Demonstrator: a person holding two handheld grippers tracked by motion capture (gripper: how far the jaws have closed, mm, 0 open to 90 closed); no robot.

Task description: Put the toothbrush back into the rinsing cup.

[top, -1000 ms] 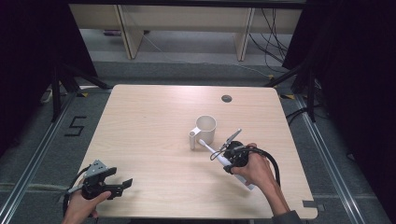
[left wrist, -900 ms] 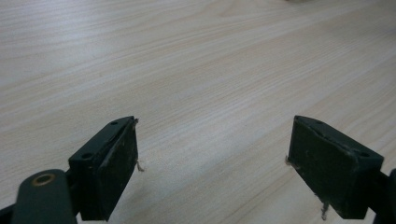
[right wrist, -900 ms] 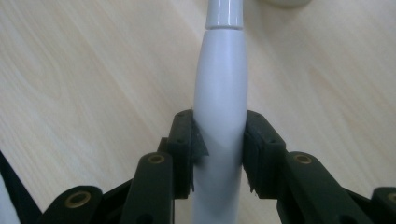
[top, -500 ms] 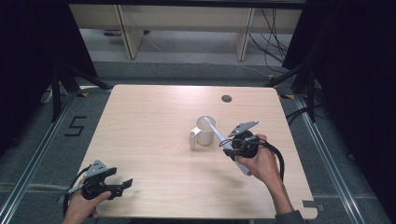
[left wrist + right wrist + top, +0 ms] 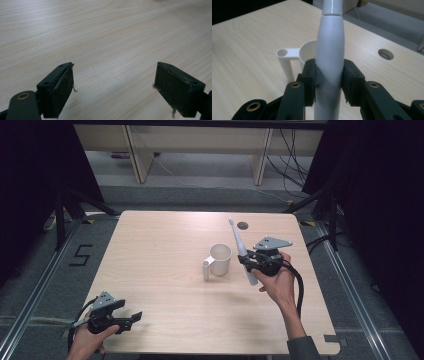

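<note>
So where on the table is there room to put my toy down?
The light wooden table is bare all across its left half, from the far edge to the left hand-held gripper, and along the near edge. It is crowded on the right, around the white plastic cup and the right hand-held gripper holding a white toothbrush.

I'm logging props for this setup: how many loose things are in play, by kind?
White cup: 1
White electric toothbrush, clamped in the right hand-held gripper: 1
Total: 2

A white electric toothbrush (image 5: 242, 251) stands nearly upright, clamped just right of a white cup (image 5: 220, 259).
</note>
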